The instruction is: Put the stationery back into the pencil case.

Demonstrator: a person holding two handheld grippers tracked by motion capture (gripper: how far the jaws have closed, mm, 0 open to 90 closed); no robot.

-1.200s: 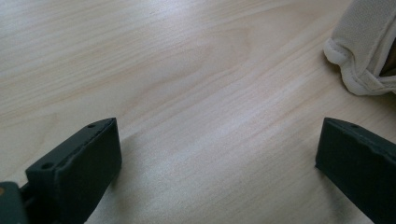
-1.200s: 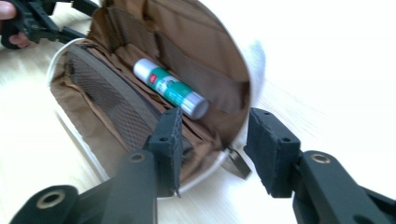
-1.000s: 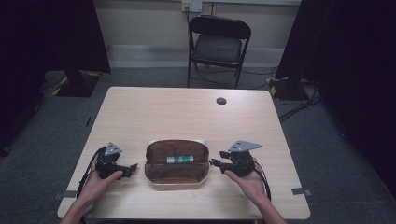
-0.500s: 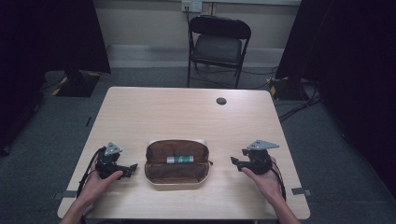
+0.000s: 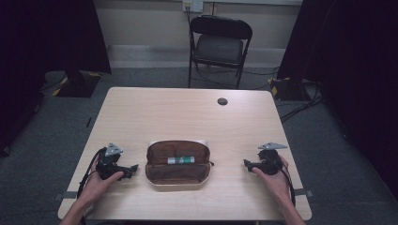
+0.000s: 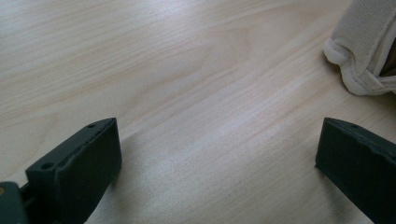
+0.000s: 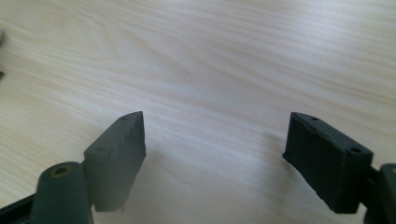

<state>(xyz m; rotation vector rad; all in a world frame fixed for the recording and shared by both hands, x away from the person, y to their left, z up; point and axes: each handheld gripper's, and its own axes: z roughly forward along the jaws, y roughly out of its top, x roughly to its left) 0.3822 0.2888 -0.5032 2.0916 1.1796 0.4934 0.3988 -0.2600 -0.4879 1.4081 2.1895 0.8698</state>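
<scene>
A brown pouch [image 5: 177, 163] with a cream outer side lies unzipped near the table's front edge; a small white and green tube [image 5: 181, 161] rests inside it. My left gripper [image 5: 133, 168] sits on the wood just left of the pouch, jaws wide apart over bare wood [image 6: 215, 140], with the pouch's cream edge [image 6: 359, 51] ahead at the right. My right gripper [image 5: 246, 163] rests well right of the pouch, pointing toward it. Its jaws have just been opening and stand apart with only bare tabletop [image 7: 212, 140] between them.
The light wooden table [image 5: 187, 117] has a round dark cable hole [image 5: 222, 101] at the back right. A black folding chair [image 5: 218, 44] stands behind the table. Dark curtains flank the room, and cables lie on the grey floor at the right.
My right gripper has drawn away from the pouch's right end, moving rightward and down onto the table, and its jaws have spread. The left gripper has stayed put.
</scene>
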